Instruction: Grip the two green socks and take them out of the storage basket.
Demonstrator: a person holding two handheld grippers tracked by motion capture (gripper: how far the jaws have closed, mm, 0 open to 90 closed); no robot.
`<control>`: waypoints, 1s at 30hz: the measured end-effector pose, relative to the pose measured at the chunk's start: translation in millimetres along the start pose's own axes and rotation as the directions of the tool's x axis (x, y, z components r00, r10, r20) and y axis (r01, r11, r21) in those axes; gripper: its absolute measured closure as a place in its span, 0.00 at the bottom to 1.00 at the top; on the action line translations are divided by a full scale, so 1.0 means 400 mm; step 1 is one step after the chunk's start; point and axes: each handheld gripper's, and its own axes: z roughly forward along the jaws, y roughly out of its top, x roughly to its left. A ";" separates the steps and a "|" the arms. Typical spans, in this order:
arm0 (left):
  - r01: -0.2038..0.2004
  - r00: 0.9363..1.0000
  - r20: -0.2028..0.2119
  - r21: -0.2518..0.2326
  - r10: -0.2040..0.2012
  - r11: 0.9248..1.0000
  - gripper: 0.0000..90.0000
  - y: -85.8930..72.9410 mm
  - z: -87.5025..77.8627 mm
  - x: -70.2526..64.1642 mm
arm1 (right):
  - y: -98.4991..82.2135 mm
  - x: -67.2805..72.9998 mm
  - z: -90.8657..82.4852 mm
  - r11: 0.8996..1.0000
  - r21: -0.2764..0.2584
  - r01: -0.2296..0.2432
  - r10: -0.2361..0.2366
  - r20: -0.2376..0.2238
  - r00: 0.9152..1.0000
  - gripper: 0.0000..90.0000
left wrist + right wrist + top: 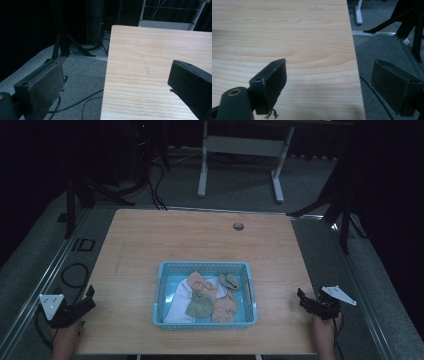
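Here the left gripper (89, 296) sits at the table's (200, 240) near left corner, the right gripper (301, 296) at its near right edge, each with jaws spread wide and empty, well apart from the socks (200, 306) lying in the blue basket (162, 295) between them.

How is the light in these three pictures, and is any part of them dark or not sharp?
High view: dim and bluish, background almost black; the blue basket and its cloths look soft. Left gripper view: the table is evenly lit, the floor side dark, the near claw blurred. Right gripper view: brighter wood grain, sharp; a faint shadow lies at upper left.
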 end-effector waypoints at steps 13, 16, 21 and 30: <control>0.005 1.000 0.013 0.005 -0.005 1.000 0.01 0.001 0.001 0.003 | 0.028 0.008 0.017 0.974 0.215 0.072 -0.049 -0.109 0.993 0.14; 0.004 1.000 0.014 0.005 -0.004 1.000 0.01 0.001 0.001 0.003 | 0.049 0.013 0.008 0.951 0.284 0.121 -0.086 -0.134 0.987 0.14; 0.004 1.000 0.014 0.006 -0.004 1.000 0.01 0.001 0.001 0.003 | 0.076 0.012 -0.004 0.888 0.420 0.186 -0.126 -0.167 0.978 0.14; 0.005 1.000 0.013 0.007 -0.005 1.000 0.01 0.001 0.001 0.003 | 0.097 0.017 -0.010 0.740 0.595 0.315 -0.177 -0.280 0.944 0.14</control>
